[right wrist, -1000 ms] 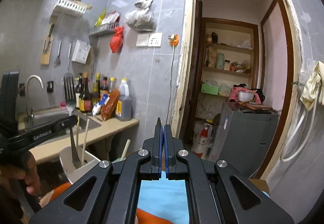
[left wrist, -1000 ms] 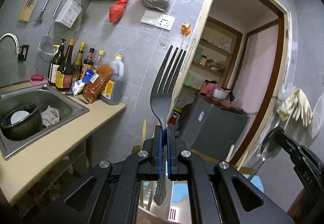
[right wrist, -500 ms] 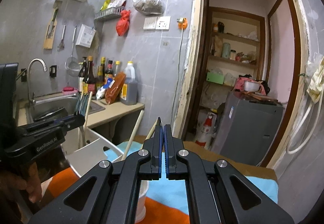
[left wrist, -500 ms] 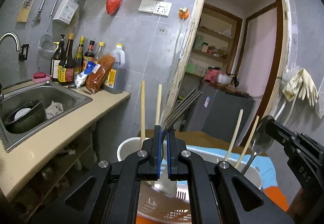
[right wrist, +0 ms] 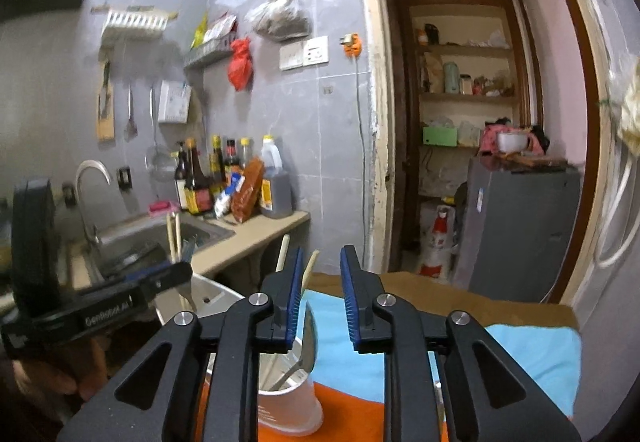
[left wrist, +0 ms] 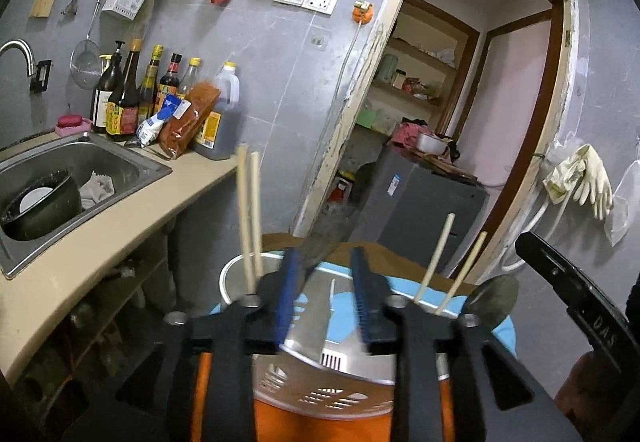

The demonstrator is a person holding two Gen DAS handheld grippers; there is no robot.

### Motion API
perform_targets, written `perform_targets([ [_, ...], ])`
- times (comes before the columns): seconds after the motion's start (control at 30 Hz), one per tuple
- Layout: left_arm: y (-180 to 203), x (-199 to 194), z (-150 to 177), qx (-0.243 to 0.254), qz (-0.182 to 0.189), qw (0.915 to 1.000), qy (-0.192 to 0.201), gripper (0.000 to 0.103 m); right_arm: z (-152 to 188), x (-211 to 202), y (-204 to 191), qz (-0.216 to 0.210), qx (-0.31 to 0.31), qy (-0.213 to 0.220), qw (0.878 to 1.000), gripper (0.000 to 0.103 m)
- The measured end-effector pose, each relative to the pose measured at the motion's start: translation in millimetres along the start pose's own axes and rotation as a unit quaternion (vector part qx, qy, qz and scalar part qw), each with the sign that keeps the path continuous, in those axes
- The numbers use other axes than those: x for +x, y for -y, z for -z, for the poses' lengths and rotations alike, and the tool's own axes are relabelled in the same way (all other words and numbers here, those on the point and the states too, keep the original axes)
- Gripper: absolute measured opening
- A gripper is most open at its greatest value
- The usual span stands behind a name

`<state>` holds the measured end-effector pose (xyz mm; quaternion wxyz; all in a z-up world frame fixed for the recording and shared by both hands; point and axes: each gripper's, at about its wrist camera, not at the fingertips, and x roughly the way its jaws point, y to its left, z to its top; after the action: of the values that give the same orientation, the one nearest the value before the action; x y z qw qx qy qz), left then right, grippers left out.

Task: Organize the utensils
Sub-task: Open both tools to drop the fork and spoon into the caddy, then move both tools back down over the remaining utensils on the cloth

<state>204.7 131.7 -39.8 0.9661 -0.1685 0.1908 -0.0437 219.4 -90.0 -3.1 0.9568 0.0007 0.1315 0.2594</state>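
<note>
Surface cloth (right wrist: 520, 354), blue and orange, carries the white holder (left wrist: 228, 274). Step in hand: dropping cutlery into the holder. Left tool (left wrist: 324, 282) sits over it and its jaws have just been opening to a narrow gap. The fork (left wrist: 320, 246) is a grey blur between the pads, apparently loose and heading down. Right tool (right wrist: 320, 282) has also just been opening, with a narrow gap. The spoon (right wrist: 310, 330) stands handle-down in the cup section, its bowl between the pads but not pinched. 4 chopsticks (left wrist: 248, 210) already stand inside. Next move, likely: lift both tools clear and fetch more utensils. Holder's bottom is hidden and the fork too blurred to place. Cannot tell if the sections are 1 piece.
</note>
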Motion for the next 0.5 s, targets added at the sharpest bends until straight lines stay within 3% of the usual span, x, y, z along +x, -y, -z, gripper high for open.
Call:
perform_targets([
  [0.13, 13.3, -8.0, -8.1, 0.001, 0.008, 1.0000, 0.003, 0.038, -7.2, -14.3, 18.4, 0.001, 0.046, 0.015, 0.999, 0.034],
  [0.2, 24.0, -12.4, -13.4, 0.004, 0.015, 0.9999, 0.005, 0.045, -10.0, -23.9, 26.3, 0.007, 0.060, 0.026, 0.998, 0.050],
  [0.33, 50.7, -25.1, -21.8, 0.015, 0.028, 0.9991, 0.027, 0.063, -14.8, -45.7, 43.5, 0.026, 0.071, 0.043, 0.996, 0.063],
  [0.4, 64.1, -29.1, -23.6, 0.021, 0.032, 0.9987, 0.033, 0.074, -15.7, -56.5, 52.7, 0.036, 0.073, 0.048, 0.996, 0.078],
  [0.5, 85.6, -32.5, -23.1, 0.037, 0.036, 0.9978, 0.041, 0.085, -14.6, -73.7, 68.0, 0.053, 0.077, 0.057, 0.994, 0.089],
])
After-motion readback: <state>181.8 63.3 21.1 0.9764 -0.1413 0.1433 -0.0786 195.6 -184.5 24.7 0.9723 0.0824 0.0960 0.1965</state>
